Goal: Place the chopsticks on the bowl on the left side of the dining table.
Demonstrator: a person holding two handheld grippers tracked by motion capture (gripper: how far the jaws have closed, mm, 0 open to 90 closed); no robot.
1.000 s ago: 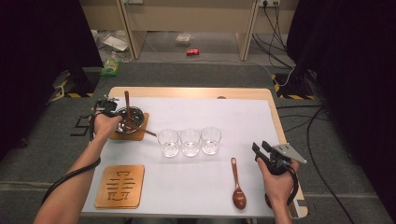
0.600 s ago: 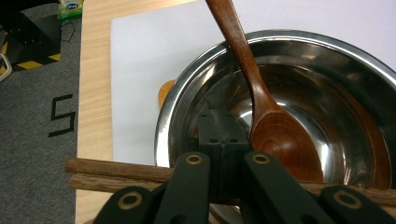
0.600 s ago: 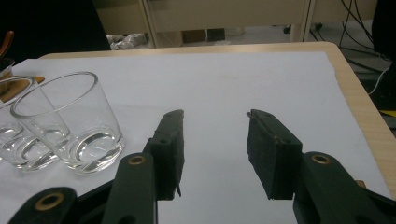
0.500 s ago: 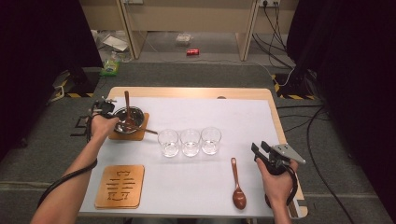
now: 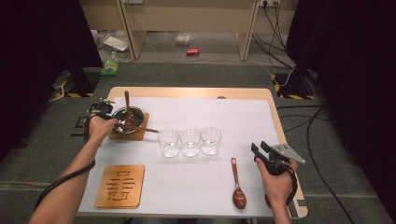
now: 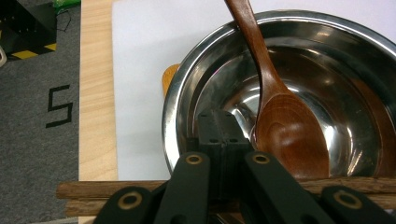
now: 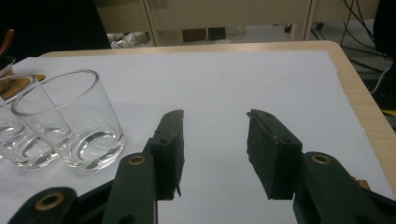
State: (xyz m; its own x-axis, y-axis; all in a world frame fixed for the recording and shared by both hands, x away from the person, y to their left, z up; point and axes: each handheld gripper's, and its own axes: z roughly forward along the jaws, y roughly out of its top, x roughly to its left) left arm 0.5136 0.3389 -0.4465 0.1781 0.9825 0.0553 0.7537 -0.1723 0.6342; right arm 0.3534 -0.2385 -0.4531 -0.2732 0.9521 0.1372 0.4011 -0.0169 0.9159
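My left gripper (image 5: 103,112) is at the left rim of a steel bowl (image 5: 133,113) that stands on a wooden board (image 5: 136,136). In the left gripper view its jaws are shut, with the pads (image 6: 223,135) lying just over the bowl's near rim (image 6: 173,112); I see nothing clamped between them. A brown wooden spoon (image 6: 280,121) leans in the bowl, handle pointing away. My right gripper (image 5: 261,150) is held open above the table's right side, with nothing between its jaws (image 7: 215,149). A second wooden spoon (image 5: 237,184) lies left of it.
Three clear glasses (image 5: 190,142) stand in a row at mid-table; the nearest one (image 7: 70,121) is to the left of the right jaws. A carved wooden coaster (image 5: 120,185) lies front left. A thin metal handle (image 5: 148,130) pokes out beside the bowl. White paper (image 5: 210,112) covers the table.
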